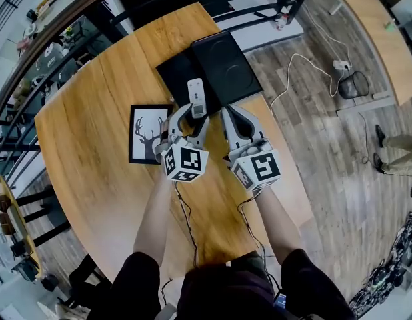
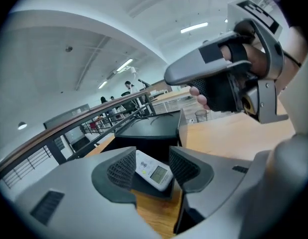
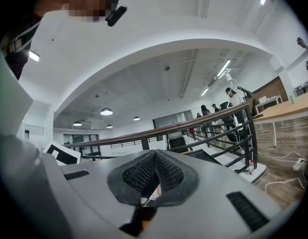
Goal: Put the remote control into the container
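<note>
The white remote control (image 1: 196,97) lies on the black container (image 1: 223,62) in the middle of the round wooden table (image 1: 93,112). My left gripper (image 1: 194,114) stands open around the remote's near end. In the left gripper view the remote (image 2: 154,170) lies between the pads (image 2: 121,169) with its small screen up and a gap on its right side. Just to the right, my right gripper (image 1: 230,114) is shut with nothing in it. In its own view the right gripper (image 3: 155,171) has its pads meeting at the tips. It also shows in the left gripper view, upper right (image 2: 194,68).
A framed deer picture (image 1: 145,133) lies left of the left gripper. A dark railing (image 1: 33,65) runs beyond the table's far edge. On the floor to the right are white cables (image 1: 299,62), a wire bin (image 1: 355,84) and a person's feet (image 1: 393,155).
</note>
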